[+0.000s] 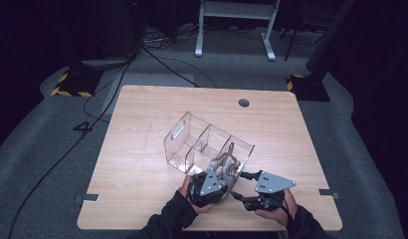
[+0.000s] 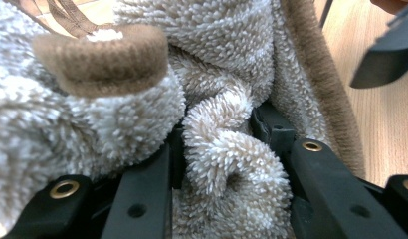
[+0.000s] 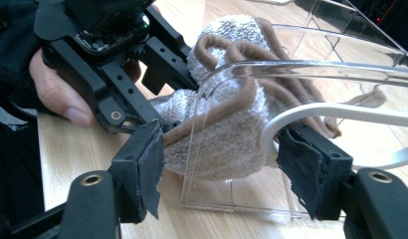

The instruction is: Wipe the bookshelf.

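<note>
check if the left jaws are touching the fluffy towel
Touching: in the left gripper view the left gripper has its jaws pinched on a fold of the towel.

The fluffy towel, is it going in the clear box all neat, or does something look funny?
A bit funny. The fluffy towel is bunched up and bulges over the rim of the clear box, its brown trim looping out. The left gripper pinches a fold; the right gripper straddles the box's wall, open.

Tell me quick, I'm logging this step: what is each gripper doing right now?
Left gripper: closed on the fluffy beige towel.
Right gripper: open, jaws either side of the clear organizer wall, not pressing it.
</note>
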`<move>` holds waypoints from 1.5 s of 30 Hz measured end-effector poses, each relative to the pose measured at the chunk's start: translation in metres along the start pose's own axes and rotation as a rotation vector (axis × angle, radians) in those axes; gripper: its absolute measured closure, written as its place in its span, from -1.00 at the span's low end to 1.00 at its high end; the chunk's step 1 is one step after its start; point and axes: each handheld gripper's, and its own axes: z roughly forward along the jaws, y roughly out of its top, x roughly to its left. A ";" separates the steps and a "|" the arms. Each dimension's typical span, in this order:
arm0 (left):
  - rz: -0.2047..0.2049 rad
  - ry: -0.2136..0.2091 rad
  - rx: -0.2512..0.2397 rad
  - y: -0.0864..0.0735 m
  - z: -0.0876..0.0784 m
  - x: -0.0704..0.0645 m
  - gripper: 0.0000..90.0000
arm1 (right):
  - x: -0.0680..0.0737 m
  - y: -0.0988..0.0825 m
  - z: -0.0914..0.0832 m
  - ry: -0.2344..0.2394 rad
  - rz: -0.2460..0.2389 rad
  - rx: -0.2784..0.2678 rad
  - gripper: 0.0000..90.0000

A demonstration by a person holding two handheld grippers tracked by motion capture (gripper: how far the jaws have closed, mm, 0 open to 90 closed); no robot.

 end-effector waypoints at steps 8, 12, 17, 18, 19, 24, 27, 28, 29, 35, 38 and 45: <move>0.023 0.003 0.029 0.001 -0.007 -0.002 0.46 | -0.005 -0.004 -0.004 -0.023 0.024 -0.004 -0.22; 0.016 0.001 -0.006 0.014 -0.014 0.003 0.46 | -0.005 -0.002 -0.005 -0.015 0.023 -0.020 -0.20; 0.002 -0.002 -0.054 0.035 -0.018 0.015 0.45 | -0.002 -0.001 -0.003 -0.013 0.011 -0.009 -0.20; -0.005 -0.003 -0.064 0.041 -0.018 0.018 0.45 | -0.002 -0.001 -0.003 -0.015 0.015 -0.009 -0.20; 0.003 0.004 -0.072 0.047 -0.018 0.020 0.45 | -0.003 -0.003 -0.003 -0.017 0.015 -0.005 -0.19; -0.006 0.004 -0.151 0.077 -0.024 0.032 0.44 | -0.006 -0.008 -0.008 -0.014 0.037 0.000 -0.15; -0.048 0.006 -0.143 0.080 -0.017 0.040 0.44 | -0.009 -0.012 -0.010 -0.018 0.048 0.008 -0.15; -0.065 0.000 -0.130 0.077 -0.014 0.041 0.44 | -0.010 -0.012 -0.011 -0.022 0.047 0.008 -0.15; -0.078 -0.014 -0.114 0.073 -0.009 0.041 0.44 | -0.011 -0.012 -0.012 -0.026 0.049 0.004 -0.14; -0.068 -0.001 -0.056 0.053 0.004 0.032 0.46 | -0.013 -0.015 -0.020 -0.047 0.042 0.009 -0.11; -0.021 0.041 -0.036 0.050 0.005 0.025 0.47 | -0.015 -0.017 -0.023 -0.058 0.044 0.009 -0.10; -0.004 0.057 0.048 0.023 0.013 0.012 0.48 | -0.023 -0.021 -0.031 -0.090 0.095 0.019 -0.11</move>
